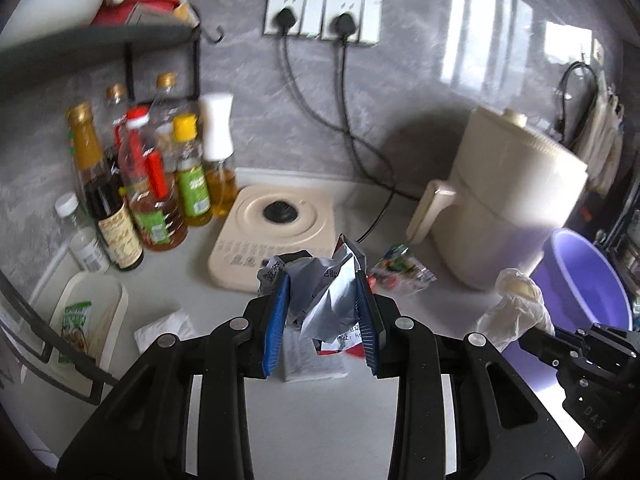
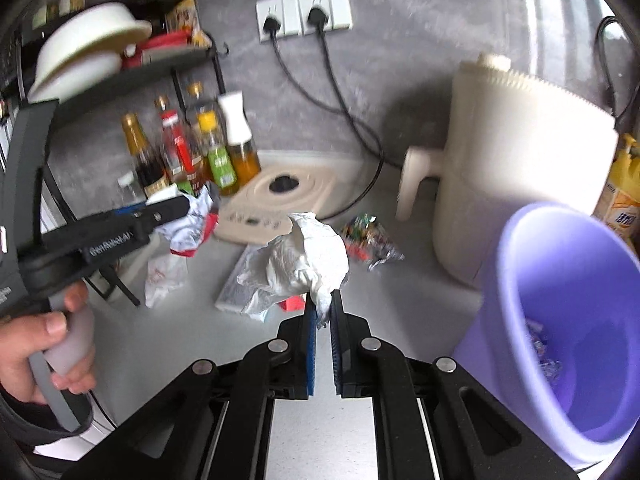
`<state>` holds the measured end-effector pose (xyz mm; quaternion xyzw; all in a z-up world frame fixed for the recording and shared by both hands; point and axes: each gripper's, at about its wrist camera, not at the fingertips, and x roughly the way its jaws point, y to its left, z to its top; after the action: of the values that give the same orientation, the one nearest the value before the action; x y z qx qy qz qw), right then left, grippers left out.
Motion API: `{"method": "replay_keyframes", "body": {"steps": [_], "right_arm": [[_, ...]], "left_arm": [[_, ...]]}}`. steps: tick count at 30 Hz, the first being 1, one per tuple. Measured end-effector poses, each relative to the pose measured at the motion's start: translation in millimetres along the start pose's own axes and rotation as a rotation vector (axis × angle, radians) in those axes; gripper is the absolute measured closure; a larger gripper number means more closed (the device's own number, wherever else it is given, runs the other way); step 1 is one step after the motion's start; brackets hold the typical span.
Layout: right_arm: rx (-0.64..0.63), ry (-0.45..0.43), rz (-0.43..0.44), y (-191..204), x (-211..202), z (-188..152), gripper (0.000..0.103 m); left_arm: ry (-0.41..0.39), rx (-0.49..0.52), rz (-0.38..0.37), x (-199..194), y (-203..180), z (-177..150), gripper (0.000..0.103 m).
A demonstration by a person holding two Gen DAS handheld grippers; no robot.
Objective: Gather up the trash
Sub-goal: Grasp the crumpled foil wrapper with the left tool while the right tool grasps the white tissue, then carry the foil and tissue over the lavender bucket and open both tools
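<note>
Two grippers are working above a pale, smooth counter [image 2: 400, 300] that is running back to a grey marbled wall [image 1: 420, 80]. Some bare counter is lying open in front of both tools, but the room is getting narrow: a group of glass sauce bottles [image 1: 136, 184] is standing at the left, a cream square cooker base [image 1: 280, 232] is sitting near the wall, and a tall cream appliance [image 2: 520, 168] with a side handle is standing at the right. Just beside this appliance, a lilac plastic bin [image 2: 568, 328] is standing with its round mouth open, and small shiny scraps are lying inside it. The left gripper [image 1: 322, 292] is holding its blue ribbed pads moderately apart and is pressing a crumpled silver wrapper [image 1: 324, 296] between them, above a flat paper packet [image 1: 316, 360]. The right gripper [image 2: 324, 312] is keeping its pads nearly together and is pinching the lower edge of a wrinkled white tissue [image 2: 304, 264], lifted off the counter and near the bin's rim. A colourful foil packet [image 2: 368, 240] is lying on the counter between the cooker base and the tall appliance.
</note>
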<state>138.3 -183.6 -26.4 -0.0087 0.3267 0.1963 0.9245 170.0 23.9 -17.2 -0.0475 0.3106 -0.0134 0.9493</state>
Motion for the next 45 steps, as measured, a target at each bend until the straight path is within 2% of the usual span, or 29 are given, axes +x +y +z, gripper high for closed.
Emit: {"method": "replay_keyframes", "body": {"steps": [9,26,27,28,29,30,35,40,45], "right_arm": [[0.056,-0.089,-0.053,-33.7,-48.7,4.1,0.095],[0.180,-0.127,-0.214,-109.0,-94.6,-18.8,0.092],[0.184,-0.123,-0.222,-113.1,-96.2,-19.7,0.091],[0.194,-0.121,-0.230,-118.3,-98.9,-21.7,0.076],[0.205,-0.130,-0.242,-121.9,-102.4,-24.0,0.056],[0.216,-0.145,-0.258,-125.5,-105.9,-25.7,0.051],[0.252,-0.150,-0.293,-143.6,-116.4,-34.4,0.048],[0.272,-0.163,-0.316,-156.4,-128.4,-43.3,0.039],[0.297,-0.160,-0.337,-167.1,-135.4,-50.6,0.039]], "left_arm": [[-0.046,0.051,-0.074,-12.4,-48.0,11.5,0.070],[-0.077,0.146,-0.218,-21.0,-137.2,11.1,0.070],[-0.079,0.146,-0.223,-21.5,-140.3,11.2,0.070],[-0.081,0.149,-0.231,-22.0,-145.4,11.4,0.070],[-0.082,0.153,-0.237,-22.6,-149.9,11.1,0.070],[-0.084,0.158,-0.242,-23.2,-154.1,11.1,0.070],[-0.089,0.180,-0.272,-24.2,-174.7,10.0,0.070],[-0.085,0.205,-0.302,-23.8,-193.2,8.0,0.070],[-0.074,0.228,-0.342,-21.9,-212.1,5.7,0.070]]}}
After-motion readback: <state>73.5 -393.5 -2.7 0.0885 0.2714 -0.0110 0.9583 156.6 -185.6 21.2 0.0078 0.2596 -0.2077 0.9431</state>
